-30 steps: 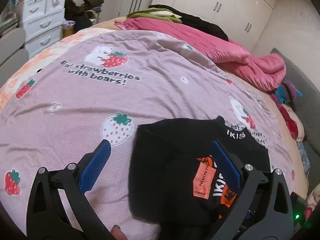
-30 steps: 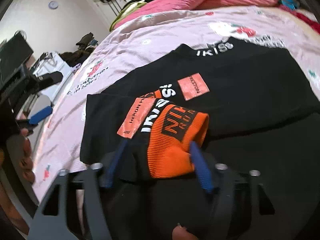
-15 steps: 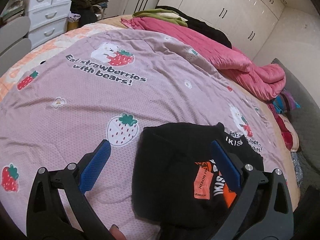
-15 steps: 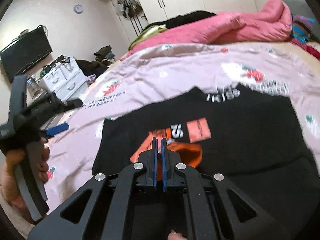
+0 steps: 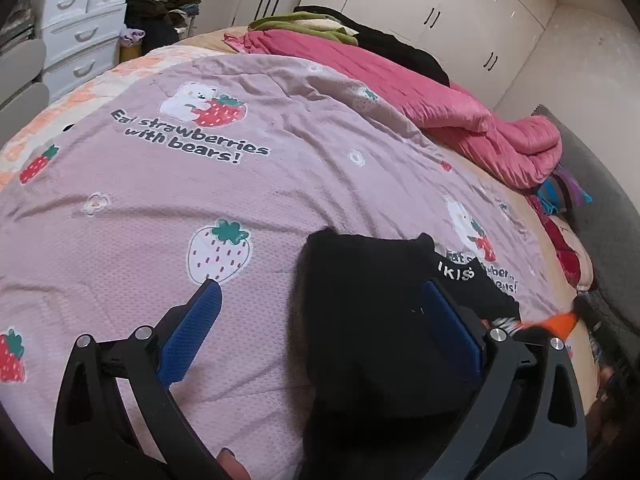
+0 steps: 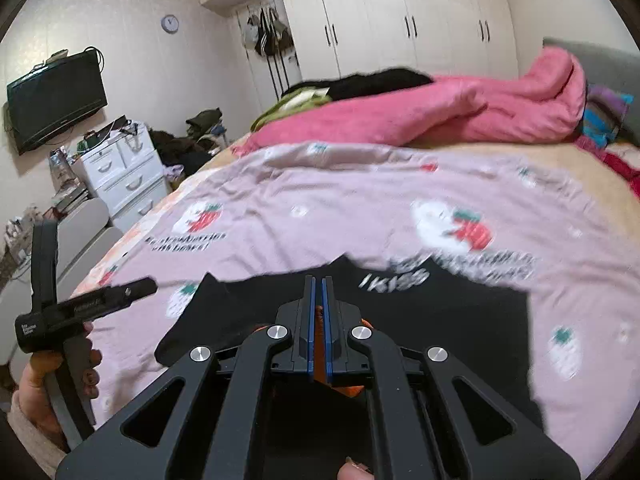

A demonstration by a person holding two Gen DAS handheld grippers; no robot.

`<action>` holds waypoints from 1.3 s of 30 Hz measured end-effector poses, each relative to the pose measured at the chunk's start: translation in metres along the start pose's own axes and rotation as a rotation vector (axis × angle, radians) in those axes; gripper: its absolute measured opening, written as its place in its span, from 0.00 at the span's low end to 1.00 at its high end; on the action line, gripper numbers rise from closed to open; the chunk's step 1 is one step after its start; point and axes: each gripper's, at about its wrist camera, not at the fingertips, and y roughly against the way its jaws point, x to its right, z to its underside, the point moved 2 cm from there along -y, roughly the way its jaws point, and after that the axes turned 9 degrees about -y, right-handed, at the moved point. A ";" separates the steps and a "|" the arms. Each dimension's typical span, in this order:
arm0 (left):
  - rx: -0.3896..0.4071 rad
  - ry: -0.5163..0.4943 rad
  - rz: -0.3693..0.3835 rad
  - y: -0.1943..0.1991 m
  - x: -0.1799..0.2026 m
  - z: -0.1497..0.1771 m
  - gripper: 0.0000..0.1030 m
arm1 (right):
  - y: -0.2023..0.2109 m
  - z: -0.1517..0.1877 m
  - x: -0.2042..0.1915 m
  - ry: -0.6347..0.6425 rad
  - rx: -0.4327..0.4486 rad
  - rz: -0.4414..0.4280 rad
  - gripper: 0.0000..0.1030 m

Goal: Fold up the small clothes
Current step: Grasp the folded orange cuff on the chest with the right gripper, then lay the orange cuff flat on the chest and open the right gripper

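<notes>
Since a second ago the right gripper has closed from a wide spread around the orange cuff to a tight pinch, and it has lifted away from the bed, so that the far wall and wardrobe now fill the top of its view. Its two blue pads stand almost together with a thin strip of orange fabric showing between them, so it grips that cuff. The cuff belongs to the black sweater, which lies on the pink strawberry bedspread just in front of the gripper, its white lettering near the collar blurred.

The left gripper has hardly moved. Its blue pads are spread wide with nothing pressed between them; the left pad hangs over bare bedspread and the right pad over the black sweater. At the right edge of the left wrist view a streak of orange shows beside the sweater.

In the right wrist view a hand holds the left gripper at the left edge. Farther back lie a pink quilt, a white drawer unit and a wall television.
</notes>
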 end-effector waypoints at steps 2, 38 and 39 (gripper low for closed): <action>-0.002 -0.015 0.001 -0.002 0.005 0.001 0.91 | 0.007 -0.007 0.012 0.014 0.023 0.034 0.03; -0.089 -0.400 0.005 -0.064 0.132 0.048 0.91 | -0.055 0.086 0.136 -0.243 -0.274 0.099 0.07; -0.091 -0.404 0.003 -0.065 0.133 0.049 0.91 | -0.050 0.080 0.129 -0.205 -0.244 0.093 0.07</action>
